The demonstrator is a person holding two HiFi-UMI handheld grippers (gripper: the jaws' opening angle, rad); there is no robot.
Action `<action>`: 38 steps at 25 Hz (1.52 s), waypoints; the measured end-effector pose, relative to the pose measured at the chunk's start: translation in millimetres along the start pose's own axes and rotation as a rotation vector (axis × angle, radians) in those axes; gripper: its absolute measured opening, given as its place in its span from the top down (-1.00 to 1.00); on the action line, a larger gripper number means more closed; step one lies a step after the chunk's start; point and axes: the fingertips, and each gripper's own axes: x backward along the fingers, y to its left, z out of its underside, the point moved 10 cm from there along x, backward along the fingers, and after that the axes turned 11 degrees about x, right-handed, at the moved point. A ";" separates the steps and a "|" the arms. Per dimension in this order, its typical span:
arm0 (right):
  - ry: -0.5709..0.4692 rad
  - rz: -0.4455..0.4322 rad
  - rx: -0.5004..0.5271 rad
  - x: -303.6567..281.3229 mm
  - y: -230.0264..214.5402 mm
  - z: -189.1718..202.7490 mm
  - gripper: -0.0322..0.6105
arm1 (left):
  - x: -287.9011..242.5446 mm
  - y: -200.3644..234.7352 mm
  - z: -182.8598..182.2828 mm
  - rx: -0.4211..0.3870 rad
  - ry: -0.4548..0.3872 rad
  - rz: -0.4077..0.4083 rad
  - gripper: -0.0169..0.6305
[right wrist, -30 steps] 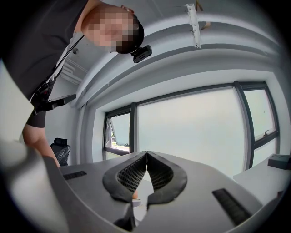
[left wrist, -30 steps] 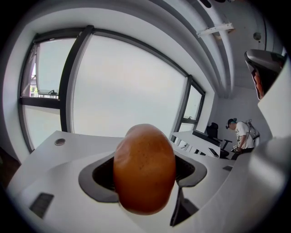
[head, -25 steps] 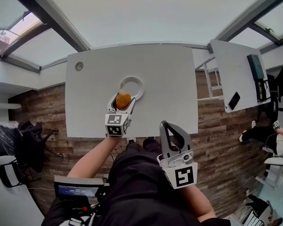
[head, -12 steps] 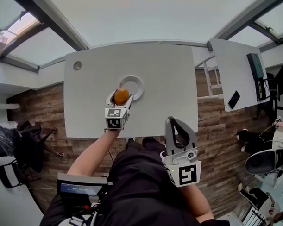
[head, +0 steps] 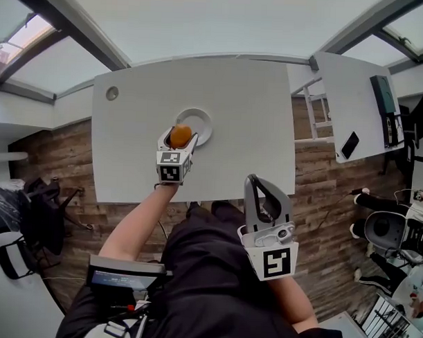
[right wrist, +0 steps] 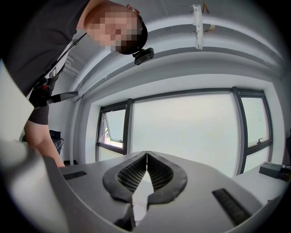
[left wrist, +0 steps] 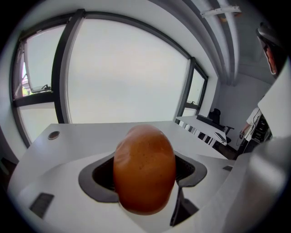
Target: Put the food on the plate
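Within left gripper (head: 178,137), smooth orange-brown food (left wrist: 144,166)

The food (head: 180,136) is glossy orange-brown with fine speckles. The plate (head: 205,120) and counter (head: 248,124) are white. The marker cube (head: 171,174) shows black-and-white squares. The right gripper (right wrist: 146,155) has grey fingers (right wrist: 191,200) with black ridged insides. The floor (head: 321,203) is brown planks.

White table (head: 248,117) — round grey cap (head: 112,93) near its far left corner. Second white table (head: 339,93) to the right, dark phone (head: 349,145) on it. Wood-plank floor (head: 321,203) below — black chairs (head: 37,214) at left.
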 end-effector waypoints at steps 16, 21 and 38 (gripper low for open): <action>0.028 0.012 0.012 16.6 -8.5 6.2 0.88 | -24.9 2.0 8.9 -0.014 0.067 0.000 -0.06; 0.028 0.024 0.012 22.1 -12.8 5.6 0.88 | -32.5 -0.2 13.5 -0.031 0.092 0.004 -0.06; 0.056 0.037 0.020 29.0 -20.5 11.9 0.88 | -45.5 6.0 31.5 -0.030 0.148 -0.018 -0.06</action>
